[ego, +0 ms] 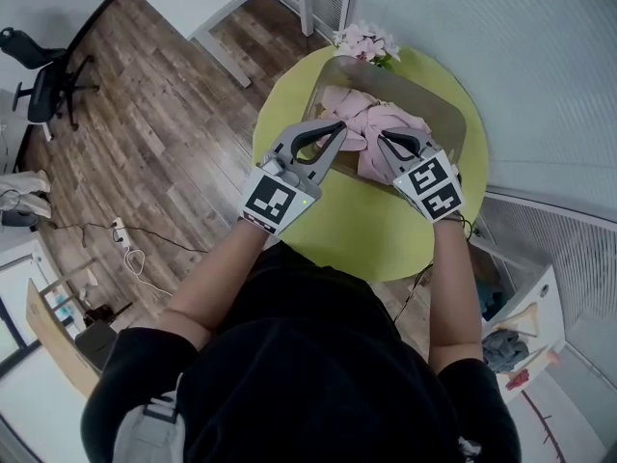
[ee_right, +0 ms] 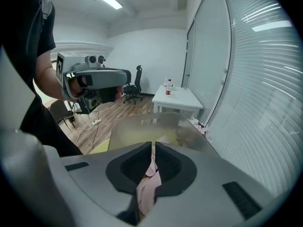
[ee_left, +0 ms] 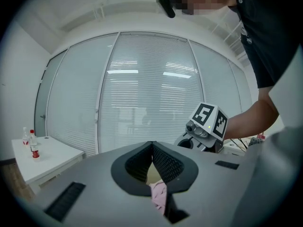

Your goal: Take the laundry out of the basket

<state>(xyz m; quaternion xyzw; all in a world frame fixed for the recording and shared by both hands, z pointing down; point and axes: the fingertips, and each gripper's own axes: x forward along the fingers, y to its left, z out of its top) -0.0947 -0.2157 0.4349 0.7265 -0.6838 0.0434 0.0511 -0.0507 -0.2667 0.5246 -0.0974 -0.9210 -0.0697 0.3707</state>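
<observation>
Over the round green tabletop, the left gripper and the right gripper are each pressed together on a fold of the pink laundry — still heaped in the clear basket — with pink flowers beyond.

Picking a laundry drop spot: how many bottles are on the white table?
2. One bottle beside a second bottle, at one end of the white table; none seems hidden.
</observation>
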